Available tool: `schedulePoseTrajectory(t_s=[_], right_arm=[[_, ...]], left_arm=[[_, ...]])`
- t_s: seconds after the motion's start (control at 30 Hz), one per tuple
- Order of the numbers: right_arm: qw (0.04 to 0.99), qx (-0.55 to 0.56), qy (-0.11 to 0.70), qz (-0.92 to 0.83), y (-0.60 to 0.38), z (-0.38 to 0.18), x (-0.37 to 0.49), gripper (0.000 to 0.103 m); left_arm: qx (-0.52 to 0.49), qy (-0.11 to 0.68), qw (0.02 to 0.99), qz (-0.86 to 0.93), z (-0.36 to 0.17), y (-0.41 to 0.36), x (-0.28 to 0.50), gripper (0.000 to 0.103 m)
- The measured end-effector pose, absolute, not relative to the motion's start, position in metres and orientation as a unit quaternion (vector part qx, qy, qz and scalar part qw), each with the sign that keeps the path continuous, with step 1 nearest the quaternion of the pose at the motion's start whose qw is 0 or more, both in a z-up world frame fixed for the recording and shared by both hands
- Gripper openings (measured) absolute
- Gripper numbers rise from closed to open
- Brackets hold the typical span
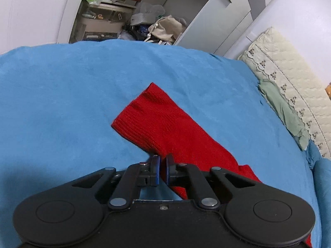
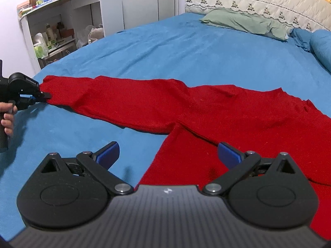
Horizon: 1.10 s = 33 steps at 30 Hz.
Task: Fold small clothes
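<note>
Pillow [image 2: 244,21] lies well beyond red sweater [image 2: 186,111] on blue bedspread [image 2: 165,47].

I count one red sweater [image 2: 186,107]; two grippers, left gripper [image 1: 162,161] and right gripper [image 2: 167,153]; one green pillow [image 2: 244,21]; one blue bedspread [image 2: 165,51].

Red knit sweater [image 2: 206,111] lies flat, one sleeve [image 1: 153,115] outstretched.
</note>
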State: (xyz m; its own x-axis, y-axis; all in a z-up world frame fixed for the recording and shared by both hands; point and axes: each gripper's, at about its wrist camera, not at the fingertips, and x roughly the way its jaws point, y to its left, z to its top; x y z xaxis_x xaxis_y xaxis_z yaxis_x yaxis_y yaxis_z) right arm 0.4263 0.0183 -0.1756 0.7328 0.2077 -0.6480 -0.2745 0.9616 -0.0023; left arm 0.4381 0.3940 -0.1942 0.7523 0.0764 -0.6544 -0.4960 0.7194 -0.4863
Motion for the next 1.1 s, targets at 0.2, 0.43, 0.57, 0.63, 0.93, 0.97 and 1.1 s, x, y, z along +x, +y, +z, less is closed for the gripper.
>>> schedulePoseTrajectory(t_s=[0.2,0.43,0.57,0.63,0.93,0.97,1.1], right_arm=[[0.931,-0.036,0.343,0.121,0.006,-0.179,0.429,0.103],[0.939,-0.025,0.325,0.108,-0.031,-0.162,0.421,0.103],[0.946,-0.018,0.313,0.084,-0.071,-0.149,0.412,0.103],[0.949,-0.022,0.308,0.067,-0.094,-0.146,0.405,0.103],[0.943,-0.035,0.331,0.009,-0.188,-0.164,0.377,0.103],[0.942,-0.033,0.334,0.005,-0.197,-0.167,0.374,0.103],[0.939,-0.017,0.343,-0.003,-0.221,-0.176,0.365,0.103]], left_arm=[[-0.235,0.278,0.922,0.133,-0.15,0.353,0.434,0.005],[-0.162,0.213,0.964,-0.01,-0.056,0.227,0.443,0.005],[-0.133,0.216,0.961,-0.113,-0.031,0.125,0.457,0.005],[-0.123,0.235,0.952,-0.155,-0.035,0.073,0.467,0.005],[-0.061,0.373,0.903,-0.205,-0.145,-0.066,0.479,0.005],[-0.054,0.382,0.899,-0.206,-0.156,-0.071,0.477,0.005],[-0.04,0.397,0.896,-0.194,-0.179,-0.078,0.479,0.005]])
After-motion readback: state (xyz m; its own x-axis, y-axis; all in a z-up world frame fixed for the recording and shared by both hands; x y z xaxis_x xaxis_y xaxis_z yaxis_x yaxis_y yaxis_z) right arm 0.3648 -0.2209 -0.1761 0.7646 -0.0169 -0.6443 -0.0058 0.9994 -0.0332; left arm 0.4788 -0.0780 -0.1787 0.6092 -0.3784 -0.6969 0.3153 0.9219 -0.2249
